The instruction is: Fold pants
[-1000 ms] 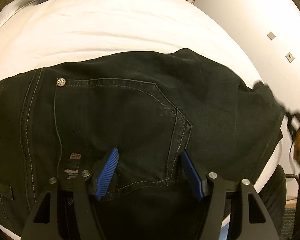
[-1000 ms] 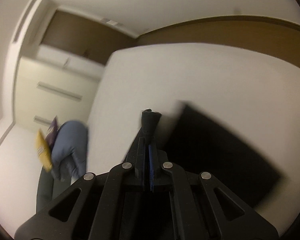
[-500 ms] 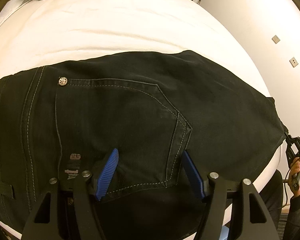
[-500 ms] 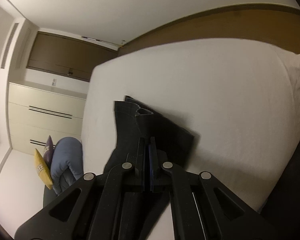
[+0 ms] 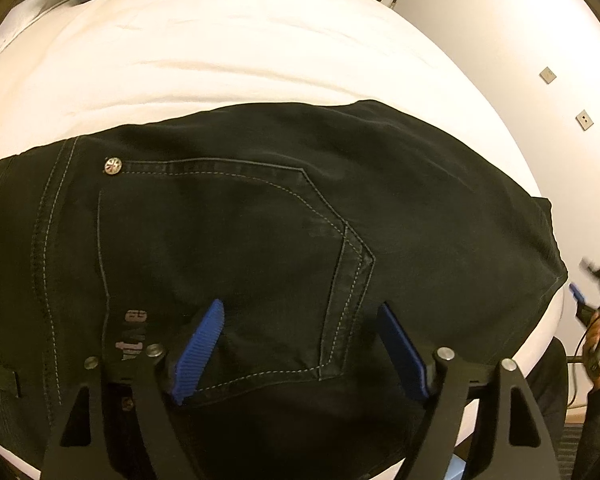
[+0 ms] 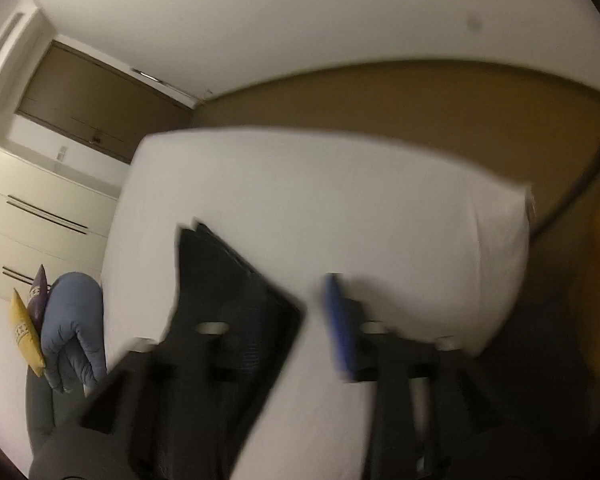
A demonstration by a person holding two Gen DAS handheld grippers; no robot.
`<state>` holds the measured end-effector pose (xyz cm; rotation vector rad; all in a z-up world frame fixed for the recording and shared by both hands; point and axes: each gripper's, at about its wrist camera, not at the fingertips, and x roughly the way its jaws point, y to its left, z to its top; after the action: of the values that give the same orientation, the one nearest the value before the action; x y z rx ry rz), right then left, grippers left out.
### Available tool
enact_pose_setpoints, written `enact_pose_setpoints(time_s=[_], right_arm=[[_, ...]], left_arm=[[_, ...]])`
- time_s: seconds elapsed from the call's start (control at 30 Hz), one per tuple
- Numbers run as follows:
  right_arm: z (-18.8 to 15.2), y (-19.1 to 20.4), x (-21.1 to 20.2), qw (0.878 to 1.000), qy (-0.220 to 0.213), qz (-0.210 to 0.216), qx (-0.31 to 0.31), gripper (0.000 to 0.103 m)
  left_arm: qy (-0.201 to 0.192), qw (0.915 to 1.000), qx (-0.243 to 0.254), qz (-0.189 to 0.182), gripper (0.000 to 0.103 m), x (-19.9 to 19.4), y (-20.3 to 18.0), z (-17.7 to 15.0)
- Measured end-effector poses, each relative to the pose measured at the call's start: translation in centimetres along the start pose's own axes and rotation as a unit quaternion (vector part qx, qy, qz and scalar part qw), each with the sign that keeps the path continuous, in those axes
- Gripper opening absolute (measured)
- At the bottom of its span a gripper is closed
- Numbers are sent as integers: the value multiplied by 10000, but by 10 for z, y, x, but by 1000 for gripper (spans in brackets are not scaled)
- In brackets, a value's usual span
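Having just spread apart, with nothing between the blue pads: right claw (image 6: 300, 320), clamped tight a second ago on the dark cloth, now released and blurring at the bed's near edge. Also opening wider over the last half second: left claw (image 5: 300, 344), unclenched, hovering steeply over the back pocket (image 5: 228, 264), pads straddling the fabric without pinching it. Lying flat across the near half of the white bed (image 5: 228, 48): black pants (image 5: 400, 200), folded, hem end reaching the right-hand edge. Resting beyond, by the bed's far side: grey-blue bundle (image 6: 74, 320) and yellow cushion (image 6: 24, 332).
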<state>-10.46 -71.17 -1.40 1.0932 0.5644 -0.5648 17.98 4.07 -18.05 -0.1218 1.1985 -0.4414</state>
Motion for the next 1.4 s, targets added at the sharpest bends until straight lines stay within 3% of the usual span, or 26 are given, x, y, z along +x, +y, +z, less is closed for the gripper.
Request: enact_pose_setpoints(time_s=[0.03, 0.1, 0.13, 0.17, 0.2, 0.3, 0.5, 0.6, 0.63, 0.73, 0.87, 1.07, 1.1, 1.17, 1.23, 1.33, 1.4], right_arm=[[12, 10, 1, 9997, 59, 178, -132, 73], [27, 41, 18, 9924, 532, 652, -903, 74], [31, 56, 24, 9864, 620, 691, -1358, 74], [32, 72, 31, 9785, 587, 560, -1897, 74], [31, 95, 39, 9621, 446, 334, -2669, 74], [28, 124, 65, 9319, 495, 422, -3569, 72], [37, 132, 125, 9227, 989, 324, -3712, 65], [34, 132, 143, 9131, 1279, 276, -3861, 45], [32, 131, 147, 9100, 1362, 259, -3907, 32], [26, 134, 162, 8984, 1385, 56, -4168, 22], [28, 128, 152, 9091, 1127, -17, -4011, 2], [35, 124, 148, 9247, 698, -348, -3726, 0], [38, 113, 150, 9307, 631, -575, -3558, 0], [48, 94, 153, 9461, 619, -634, -3116, 0], [52, 88, 150, 9508, 520, -644, -2985, 0], [53, 77, 120, 9525, 58, -1249, -2777, 2], [55, 68, 93, 9661, -58, -1093, -2337, 2]], left_arm=[[3, 10000, 26, 18, 83, 0, -2, 0], [9, 10000, 51, 42, 85, 1, -6, 0], [12, 10000, 50, 51, 85, 2, -7, 0], [16, 10000, 50, 61, 86, 2, -8, 1], [21, 10000, 48, 82, 86, 2, -9, 1], [30, 9999, 37, 106, 86, 4, -12, 1], [62, 9999, 63, 76, 86, 5, -13, 2], [63, 9999, 77, 75, 86, 6, -11, 4], [64, 9999, 90, 77, 87, 7, -12, 4], [76, 9998, 147, 98, 90, 7, -14, 4], [90, 9995, 211, 202, 94, 13, -24, 7], [47, 9996, 155, 222, 94, 15, -28, 6], [40, 9997, 136, 211, 94, 15, -28, 6], [27, 9998, 118, 182, 94, 11, -22, 4], [-3, 9998, 77, 155, 96, 10, -19, 3], [-61, 10000, 21, 68, 98, 8, -13, 0], [-103, 9999, -16, 49, 98, 8, -11, 0]])
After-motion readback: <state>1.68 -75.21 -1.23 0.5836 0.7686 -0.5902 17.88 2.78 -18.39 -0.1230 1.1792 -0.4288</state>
